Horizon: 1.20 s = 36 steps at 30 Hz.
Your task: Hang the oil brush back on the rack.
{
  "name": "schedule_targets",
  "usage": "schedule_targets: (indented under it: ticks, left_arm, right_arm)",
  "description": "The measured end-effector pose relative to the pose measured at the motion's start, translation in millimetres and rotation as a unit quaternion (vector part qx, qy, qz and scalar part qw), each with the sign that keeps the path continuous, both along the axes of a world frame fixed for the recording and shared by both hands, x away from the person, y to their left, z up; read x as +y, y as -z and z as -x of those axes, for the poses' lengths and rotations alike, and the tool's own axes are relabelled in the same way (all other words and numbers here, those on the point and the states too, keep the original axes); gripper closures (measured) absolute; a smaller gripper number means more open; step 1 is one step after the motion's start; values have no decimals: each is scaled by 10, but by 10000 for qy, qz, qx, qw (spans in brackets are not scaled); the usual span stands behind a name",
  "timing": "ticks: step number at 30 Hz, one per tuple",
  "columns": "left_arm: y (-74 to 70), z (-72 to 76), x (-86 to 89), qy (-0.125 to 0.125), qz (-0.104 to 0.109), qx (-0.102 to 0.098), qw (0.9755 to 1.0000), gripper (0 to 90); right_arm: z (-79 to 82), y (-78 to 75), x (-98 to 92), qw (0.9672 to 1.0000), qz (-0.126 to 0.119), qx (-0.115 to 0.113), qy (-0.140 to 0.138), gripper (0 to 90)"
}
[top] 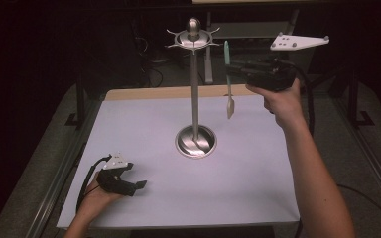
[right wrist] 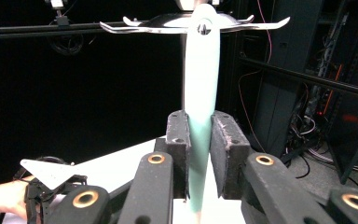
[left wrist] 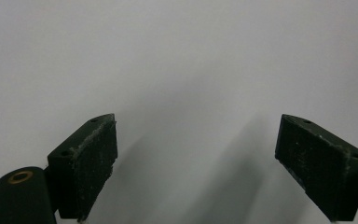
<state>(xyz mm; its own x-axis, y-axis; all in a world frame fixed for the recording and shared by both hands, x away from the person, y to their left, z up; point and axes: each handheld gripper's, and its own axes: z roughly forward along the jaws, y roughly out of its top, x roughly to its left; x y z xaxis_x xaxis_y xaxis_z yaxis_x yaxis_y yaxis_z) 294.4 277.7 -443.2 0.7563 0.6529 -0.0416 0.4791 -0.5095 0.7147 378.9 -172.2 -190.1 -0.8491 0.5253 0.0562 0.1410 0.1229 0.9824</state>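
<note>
The right gripper (top: 238, 69) is held high above the far right part of the white table (top: 258, 188), and its jaws are clamped on the pale green handle of a spatula (top: 227, 79), which hangs upright with its cream blade pointing down, clear of the table. In the right gripper view the right gripper (right wrist: 199, 154) has both pads pressed flat against the sides of the spatula (right wrist: 200, 84), whose handle rises straight up between them; its rounded top end, with a small hanging hole, lies level with the hooked rim of the metal stand (right wrist: 191, 23) just beyond it. From the high view the metal stand (top: 195, 89) is just to the left of the right gripper, a tall silver pole on a round base in the middle of the table, with a ring of hooks and a knob on top; the spatula hangs beside that ring, and I cannot tell whether it touches a hook. The left gripper (top: 138, 186) rests low at the near left corner of the table, well apart from the stand and from the other gripper, held in the left hand (top: 96, 196). In the left gripper view the left gripper (left wrist: 196, 158) has its jaws spread wide, with nothing between them but the bare white table (left wrist: 177, 56) below
</note>
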Motion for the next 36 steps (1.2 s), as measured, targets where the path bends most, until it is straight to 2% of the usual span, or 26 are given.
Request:
schedule_targets:
  ticks: [7, 20, 36]
  left_arm:
    - [5, 1, -12, 8, -2, -6, 10000, 126]
    - [7, -1, -8, 6, 5, -11, 10000, 126]
    - [6, 0, -7, 9, 4, -12, 10000, 126]
  right_arm:
    - [-11, -25, 46, 10000, 33, 11, -45, 778]
    - [-43, -19, 44, 9999, 103, 2, 67, 777]
    - [-71, -20, 127, 9998, 221, 20, -10, 777]
